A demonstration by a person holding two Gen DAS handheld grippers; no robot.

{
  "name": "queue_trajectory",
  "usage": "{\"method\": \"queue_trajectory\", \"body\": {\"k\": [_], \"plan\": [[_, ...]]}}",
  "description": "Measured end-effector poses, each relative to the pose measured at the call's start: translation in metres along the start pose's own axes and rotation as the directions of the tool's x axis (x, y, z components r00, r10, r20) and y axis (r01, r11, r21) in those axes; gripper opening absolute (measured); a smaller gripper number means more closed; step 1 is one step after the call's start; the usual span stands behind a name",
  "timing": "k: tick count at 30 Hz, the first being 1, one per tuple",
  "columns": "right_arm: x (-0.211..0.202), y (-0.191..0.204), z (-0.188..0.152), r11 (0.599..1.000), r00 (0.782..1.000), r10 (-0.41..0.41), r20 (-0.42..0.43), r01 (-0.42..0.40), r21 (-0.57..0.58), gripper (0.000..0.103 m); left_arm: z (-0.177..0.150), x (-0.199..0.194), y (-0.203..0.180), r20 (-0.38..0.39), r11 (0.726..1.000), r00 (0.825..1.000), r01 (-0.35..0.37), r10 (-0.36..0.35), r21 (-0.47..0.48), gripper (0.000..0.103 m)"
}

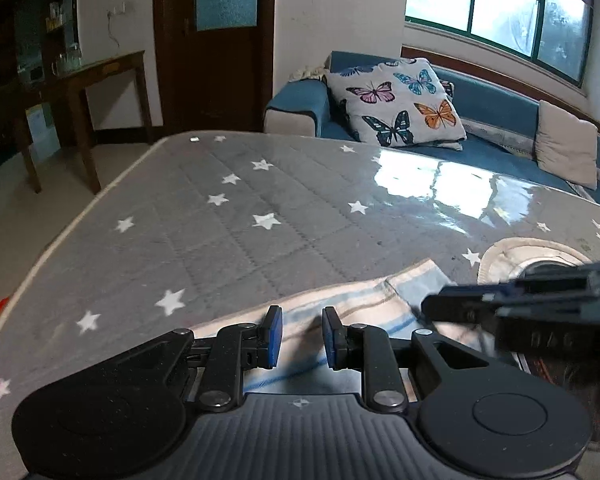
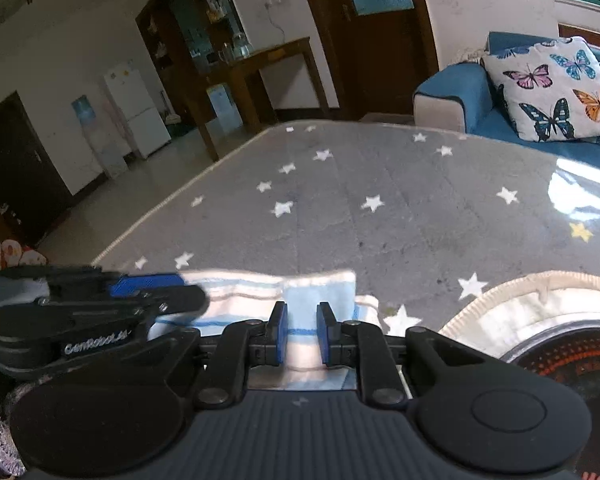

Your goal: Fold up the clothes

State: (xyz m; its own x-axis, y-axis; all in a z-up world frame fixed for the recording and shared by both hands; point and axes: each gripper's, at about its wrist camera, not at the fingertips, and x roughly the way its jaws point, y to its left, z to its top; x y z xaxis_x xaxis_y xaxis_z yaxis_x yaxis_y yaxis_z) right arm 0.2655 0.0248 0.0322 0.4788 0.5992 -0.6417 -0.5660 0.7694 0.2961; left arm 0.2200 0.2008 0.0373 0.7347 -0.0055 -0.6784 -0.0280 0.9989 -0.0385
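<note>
On the left, the left gripper hung low over the near edge of the star-printed table cover, its blue pads parted with the striped cloth showing in the gap, nothing pinched. The cloth, pale blue with white and tan bands, lay flat at the table's near side, and looked already doubled at its far edge. To its right the right gripper sat likewise, fingers spread apart over a light blue panel of the cloth, gripping nothing.

To my eye the step in hand was taking hold of the near hem for a fold. Doing it well would mean lowering both sets of pads onto a single layer, level with each other, so the fold came over square.

The right wrist view alone showed a round woven mat with a dark dish on it, just beside the cloth, and a refrigerator across the room. The left view alone gave the window and the sofa's far cushion.
</note>
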Motion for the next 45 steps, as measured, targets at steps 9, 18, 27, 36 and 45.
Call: {"method": "queue_trajectory", "body": {"k": [9, 18, 27, 36, 45], "plan": [[0.003, -0.007, -0.006, 1.0, 1.0, 0.003, -0.015, -0.003, 0.018, 0.015, 0.005, 0.01, -0.002, 0.003, 1.0, 1.0, -0.005, 0.005, -0.013, 0.025], [-0.002, 0.0, -0.005, 1.0, 1.0, -0.011, -0.027, 0.011, -0.003, 0.015, 0.002, 0.006, 0.006, -0.004, 1.0, 1.0, -0.017, 0.017, -0.021, 0.027], [-0.039, 0.009, -0.012, 0.999, 0.998, 0.017, -0.056, -0.02, -0.048, 0.016, -0.02, -0.04, 0.012, 0.016, 0.999, 0.999, -0.043, 0.043, -0.001, 0.04], [-0.078, 0.03, -0.048, 0.991, 0.996, 0.033, -0.084, -0.044, -0.123, 0.016, -0.073, -0.091, 0.015, 0.017, 0.998, 0.997, -0.069, 0.069, 0.006, 0.047], [-0.093, 0.024, -0.083, 0.996, 0.996, 0.019, -0.09, -0.027, -0.09, 0.015, -0.113, -0.104, 0.02, -0.032, 0.994, 0.994, -0.106, 0.106, 0.007, 0.047]]}}
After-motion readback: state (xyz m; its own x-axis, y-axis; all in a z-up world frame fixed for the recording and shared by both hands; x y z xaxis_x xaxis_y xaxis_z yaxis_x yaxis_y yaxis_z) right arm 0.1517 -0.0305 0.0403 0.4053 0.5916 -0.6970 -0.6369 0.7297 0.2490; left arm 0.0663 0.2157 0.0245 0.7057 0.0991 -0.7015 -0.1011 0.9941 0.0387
